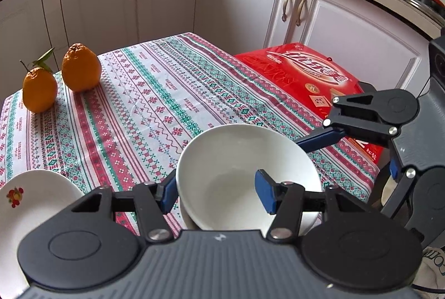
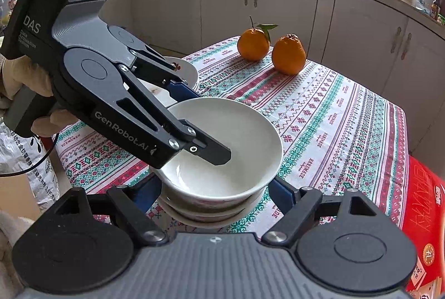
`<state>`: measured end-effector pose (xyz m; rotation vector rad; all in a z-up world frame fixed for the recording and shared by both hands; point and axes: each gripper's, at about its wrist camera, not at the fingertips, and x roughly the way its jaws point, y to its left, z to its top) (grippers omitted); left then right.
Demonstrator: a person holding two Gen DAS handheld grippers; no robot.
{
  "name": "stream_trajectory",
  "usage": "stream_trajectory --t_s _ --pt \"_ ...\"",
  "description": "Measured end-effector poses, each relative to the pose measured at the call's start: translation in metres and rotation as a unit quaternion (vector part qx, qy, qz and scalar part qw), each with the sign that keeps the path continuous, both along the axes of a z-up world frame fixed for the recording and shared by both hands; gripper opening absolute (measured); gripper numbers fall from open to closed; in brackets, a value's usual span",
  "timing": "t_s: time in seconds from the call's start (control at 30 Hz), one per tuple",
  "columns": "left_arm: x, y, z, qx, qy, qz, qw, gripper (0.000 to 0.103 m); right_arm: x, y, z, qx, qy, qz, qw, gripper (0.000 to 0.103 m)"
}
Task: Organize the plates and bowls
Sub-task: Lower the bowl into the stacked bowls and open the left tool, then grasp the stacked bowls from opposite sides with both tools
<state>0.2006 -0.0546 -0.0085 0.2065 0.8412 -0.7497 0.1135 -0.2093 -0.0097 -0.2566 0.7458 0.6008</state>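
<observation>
Risk: the top bowl [image 2: 222, 149] may tip or slide off the stack if the left gripper [image 1: 219, 192] lets go off-centre.
Left fingers: spread across the wall, one inside, one outside.
Right gripper [image 2: 214, 192]: low, level; fingers spread beside the stack.
Bowl position: on the stack, near tabletop [image 2: 333, 115] edge; plates [image 2: 186, 71] behind.
</observation>
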Motion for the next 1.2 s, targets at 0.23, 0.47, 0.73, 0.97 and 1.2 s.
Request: stream_trajectory --t_s 0.23,0.47,0.73,0.97,1.2 --pt "-0.001 0.002 -0.003 -0.005 -0.001 0.002 1.0 0.056 0.001 0.0 -0.002 -0.001 0.003 0.002 1.0 0.088" --pt "-0.003 0.005 0.002 -0.007 -0.011 -0.001 0.9999 0.069 -0.001 -0.003 0.001 0.001 -0.012 -0.002 1.0 0.103" --pt "-0.017 0.021 0.014 -0.02 -0.032 0.008 0.9993 0.075 -0.007 -0.005 0.001 0.0 -0.011 -0.001 1.0 0.103" --pt "-0.019 0.041 0.014 -0.003 -0.041 0.033 0.9986 0.078 -0.014 -0.005 0.002 0.0 -0.012 -0.001 1.0 0.103" --pt "-0.017 0.061 0.009 -0.017 -0.031 0.063 0.9974 0.078 -0.018 -0.007 0.003 -0.006 -0.011 -0.003 1.0 0.103"
